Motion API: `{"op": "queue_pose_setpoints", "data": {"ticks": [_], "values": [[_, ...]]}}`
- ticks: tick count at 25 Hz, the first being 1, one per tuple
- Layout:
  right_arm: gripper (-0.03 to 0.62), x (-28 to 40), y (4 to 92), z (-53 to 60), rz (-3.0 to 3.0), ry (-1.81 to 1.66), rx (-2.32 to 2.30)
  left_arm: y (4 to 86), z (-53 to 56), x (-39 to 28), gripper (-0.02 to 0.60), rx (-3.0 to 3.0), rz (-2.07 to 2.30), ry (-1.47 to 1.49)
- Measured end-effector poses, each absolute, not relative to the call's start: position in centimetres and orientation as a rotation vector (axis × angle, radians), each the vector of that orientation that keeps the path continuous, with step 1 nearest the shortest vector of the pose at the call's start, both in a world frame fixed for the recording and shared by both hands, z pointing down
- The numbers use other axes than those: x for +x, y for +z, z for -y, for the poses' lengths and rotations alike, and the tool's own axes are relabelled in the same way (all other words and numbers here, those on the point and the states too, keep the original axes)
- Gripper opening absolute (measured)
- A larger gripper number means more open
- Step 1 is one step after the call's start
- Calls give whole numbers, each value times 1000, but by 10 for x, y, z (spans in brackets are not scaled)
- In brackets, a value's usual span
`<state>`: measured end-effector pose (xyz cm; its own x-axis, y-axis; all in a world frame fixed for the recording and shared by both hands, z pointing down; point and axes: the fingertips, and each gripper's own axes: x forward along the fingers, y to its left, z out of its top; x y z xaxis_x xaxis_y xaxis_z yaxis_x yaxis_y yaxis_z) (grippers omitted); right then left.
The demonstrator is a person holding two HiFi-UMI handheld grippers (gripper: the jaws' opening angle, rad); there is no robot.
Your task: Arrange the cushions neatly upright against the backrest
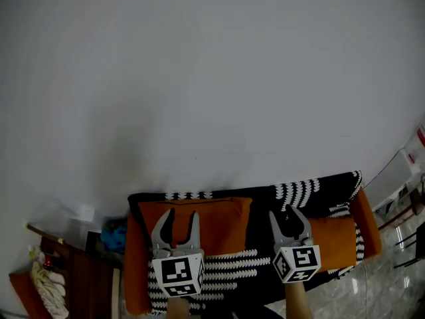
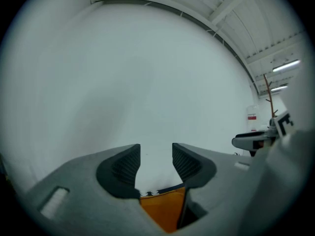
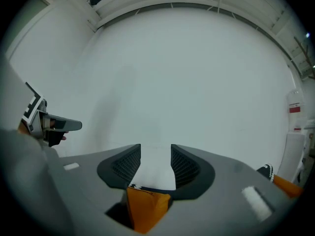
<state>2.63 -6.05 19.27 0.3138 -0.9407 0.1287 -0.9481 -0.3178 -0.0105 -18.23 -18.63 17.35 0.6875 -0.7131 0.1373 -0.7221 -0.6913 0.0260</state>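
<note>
An orange sofa point(image 1: 138, 258) with a black-and-white patterned throw point(image 1: 299, 193) lies at the bottom of the head view. A wide orange cushion point(image 1: 216, 221) stands against its backrest, and a second orange cushion point(image 1: 335, 234) sits toward the right arm. My left gripper point(image 1: 180, 218) hovers open in front of the wide cushion. My right gripper point(image 1: 287, 216) hovers open between the two cushions. In the left gripper view the left gripper point(image 2: 156, 154) has only wall between its pads, with orange cushion point(image 2: 165, 208) below. The right gripper point(image 3: 155, 154) shows the same, above orange cushion point(image 3: 145, 208).
A dark wooden side table point(image 1: 73, 271) with a pale cloth point(image 1: 41, 279) stands left of the sofa, a blue object point(image 1: 114, 234) beside it. A plain white wall point(image 1: 199, 78) fills the back. Glossy tile floor point(image 1: 382, 284) and white furniture point(image 1: 397, 175) lie to the right.
</note>
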Motion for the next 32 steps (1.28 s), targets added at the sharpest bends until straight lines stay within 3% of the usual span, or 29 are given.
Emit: {"op": "queue_pose_setpoints", "data": {"ticks": [4,15,24,32], "values": [[246,62,199,24,1701,201,2577,182,166,-146,235,2850,1112,218],[318,174,216,-136,1449,247,2737,192,55,-25,250,2934,926,266],[330,282,228,-300,1250,284,2813,205,-68,79,250,2955,828,305],[336,340,235,-381,1143,320,2870,209,-131,143,250,2980,745,349]]}}
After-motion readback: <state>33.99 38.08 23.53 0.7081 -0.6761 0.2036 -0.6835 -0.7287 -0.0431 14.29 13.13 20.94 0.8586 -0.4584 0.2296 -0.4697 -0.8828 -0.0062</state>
